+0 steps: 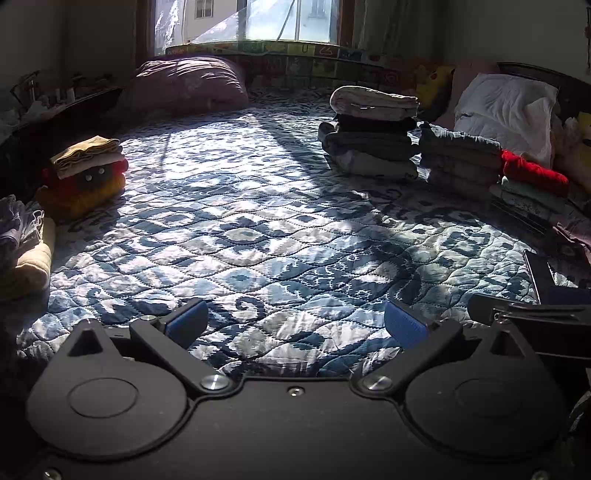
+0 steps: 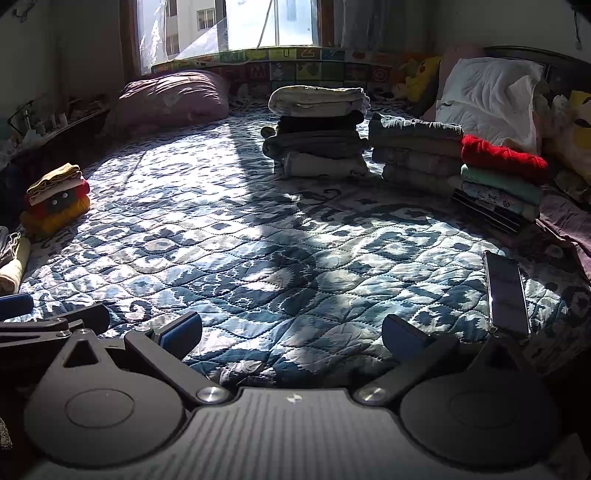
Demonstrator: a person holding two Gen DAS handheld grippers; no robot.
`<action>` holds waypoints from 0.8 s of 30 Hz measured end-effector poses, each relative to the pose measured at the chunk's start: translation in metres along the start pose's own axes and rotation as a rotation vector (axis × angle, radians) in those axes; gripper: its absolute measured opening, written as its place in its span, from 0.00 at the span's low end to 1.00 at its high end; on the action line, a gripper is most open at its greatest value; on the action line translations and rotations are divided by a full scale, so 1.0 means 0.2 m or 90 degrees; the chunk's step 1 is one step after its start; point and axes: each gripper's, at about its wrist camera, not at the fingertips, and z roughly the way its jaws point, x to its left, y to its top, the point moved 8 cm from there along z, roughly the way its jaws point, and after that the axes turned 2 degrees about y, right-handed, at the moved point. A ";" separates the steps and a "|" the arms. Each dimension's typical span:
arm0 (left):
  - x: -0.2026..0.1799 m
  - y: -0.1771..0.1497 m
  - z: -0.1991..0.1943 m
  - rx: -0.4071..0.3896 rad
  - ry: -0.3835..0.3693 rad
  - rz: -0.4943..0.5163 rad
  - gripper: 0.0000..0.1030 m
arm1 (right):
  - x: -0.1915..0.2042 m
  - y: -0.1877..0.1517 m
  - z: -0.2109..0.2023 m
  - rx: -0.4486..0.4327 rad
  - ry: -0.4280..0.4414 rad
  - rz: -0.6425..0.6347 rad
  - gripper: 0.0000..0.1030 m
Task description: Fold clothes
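Observation:
My left gripper (image 1: 295, 325) hangs open over the blue patterned quilt (image 1: 258, 229), nothing between its blue pads. My right gripper (image 2: 291, 332) is open too, empty, over the same quilt (image 2: 240, 240). Folded clothes stand in stacks: a tall stack with a cream top (image 1: 373, 129) (image 2: 317, 129), a grey stack (image 1: 458, 162) (image 2: 413, 151), and a stack topped by a red garment (image 1: 532, 184) (image 2: 498, 177) at the right. A small yellow and red stack (image 1: 85, 170) (image 2: 55, 199) sits at the left. Loose cream and lilac clothes (image 1: 26, 247) lie at the far left.
A phone (image 2: 506, 295) lies on the quilt near the right gripper. A mauve pillow (image 1: 188, 85) and a white pillow (image 1: 506, 107) rest at the bed's far side under a window (image 1: 251, 22). A cluttered shelf (image 1: 55, 99) runs along the left.

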 end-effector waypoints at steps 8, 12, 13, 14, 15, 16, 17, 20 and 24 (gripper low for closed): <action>0.01 -0.02 0.01 -0.003 0.003 -0.005 1.00 | 0.00 0.00 0.00 0.005 -0.002 -0.006 0.99; 0.01 -0.01 0.01 0.004 -0.002 -0.011 1.00 | 0.00 -0.01 0.00 0.001 -0.003 -0.005 0.99; 0.01 -0.01 0.01 0.005 -0.003 -0.012 1.00 | 0.00 -0.01 -0.01 0.000 -0.002 -0.004 1.00; 0.02 -0.01 0.01 0.005 -0.002 -0.011 1.00 | 0.00 -0.01 -0.01 0.000 -0.002 -0.004 0.99; 0.02 -0.01 0.00 0.005 -0.002 -0.011 1.00 | 0.00 -0.01 -0.01 0.000 -0.002 -0.004 0.99; 0.02 -0.01 0.00 0.005 -0.002 -0.011 1.00 | 0.00 -0.01 0.00 0.000 -0.002 -0.004 0.99; 0.01 -0.01 0.00 0.005 -0.002 -0.011 1.00 | 0.00 -0.01 -0.01 -0.001 -0.001 -0.003 0.99; 0.01 -0.01 0.00 0.006 -0.001 -0.011 1.00 | 0.00 0.00 -0.01 -0.002 -0.001 -0.003 1.00; 0.02 -0.02 0.01 0.006 -0.001 -0.011 1.00 | 0.00 0.00 -0.01 -0.004 -0.001 -0.003 0.99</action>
